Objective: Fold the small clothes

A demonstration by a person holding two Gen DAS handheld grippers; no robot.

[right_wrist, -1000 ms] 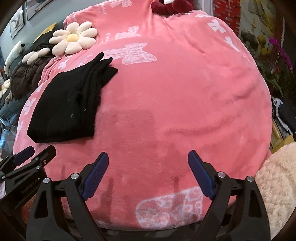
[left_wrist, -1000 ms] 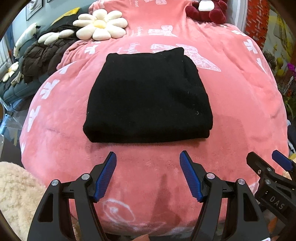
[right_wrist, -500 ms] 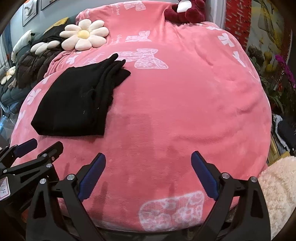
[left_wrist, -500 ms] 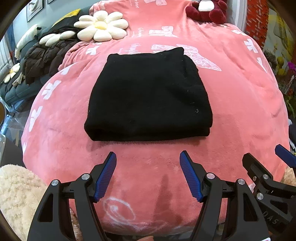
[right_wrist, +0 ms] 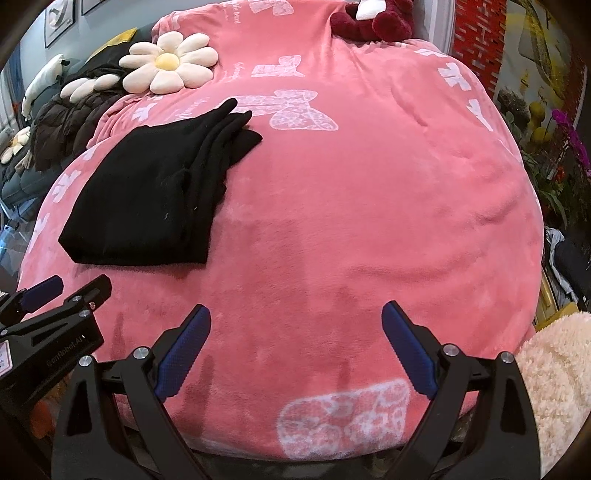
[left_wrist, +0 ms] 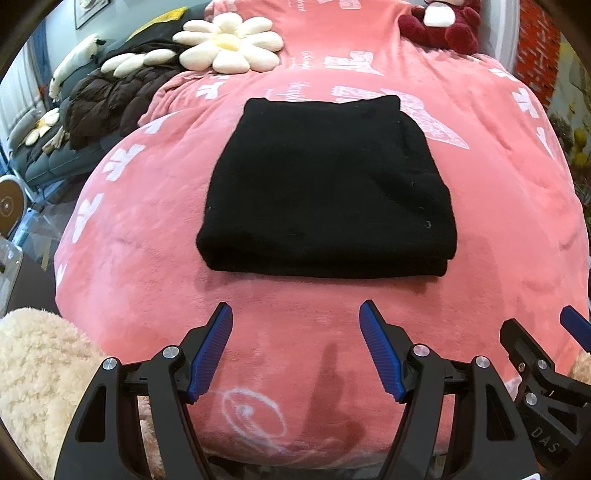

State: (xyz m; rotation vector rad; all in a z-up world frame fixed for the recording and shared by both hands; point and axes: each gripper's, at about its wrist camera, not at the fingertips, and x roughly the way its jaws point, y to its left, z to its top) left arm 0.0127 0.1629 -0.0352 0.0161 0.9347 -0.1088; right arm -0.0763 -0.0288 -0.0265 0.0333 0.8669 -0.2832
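While our left gripper (left_wrist: 295, 314) and right gripper (right_wrist: 295, 314) hover with fingers wide apart and empty, the folded black garment (left_wrist: 325, 192) lies on the pink blanket (left_wrist: 498, 206) just beyond the left fingers; snagging its loose right-side layers could undo the fold.

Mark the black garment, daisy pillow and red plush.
black garment (left_wrist: 325, 184), left wrist view, top panel centre
daisy pillow (left_wrist: 226, 41), left wrist view, yellow centre
red plush (right_wrist: 369, 22), right wrist view, body
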